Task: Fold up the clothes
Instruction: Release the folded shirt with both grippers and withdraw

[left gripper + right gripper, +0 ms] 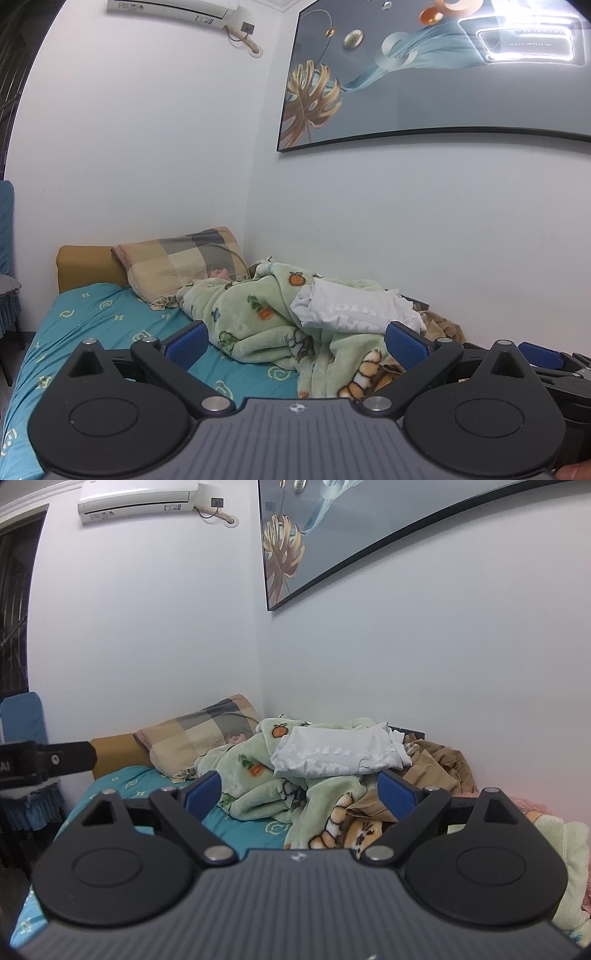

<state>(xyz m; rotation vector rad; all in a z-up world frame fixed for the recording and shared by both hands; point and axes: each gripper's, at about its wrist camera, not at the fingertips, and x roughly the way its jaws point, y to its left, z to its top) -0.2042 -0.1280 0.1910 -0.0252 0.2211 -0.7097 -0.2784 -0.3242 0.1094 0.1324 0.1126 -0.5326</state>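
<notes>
A folded white garment [351,308] [340,755] with pale lettering lies on top of a crumpled green fleece blanket [258,314] [258,782] on the bed. Brown clothing [439,764] [443,325] is heaped to its right, against the wall. My left gripper [297,341] is open, blue pads wide apart, held above the bed short of the blanket. My right gripper [299,794] is open too, hovering before the blanket with nothing between its fingers. Part of the right gripper [546,358] shows at the right edge of the left wrist view.
The bed has a teal patterned sheet [92,325] [243,823]. A checked pillow [184,262] [199,731] leans on a mustard headboard [85,266]. White walls close the corner; a large picture [443,74] hangs above. A blue-covered chair [22,731] stands left of the bed.
</notes>
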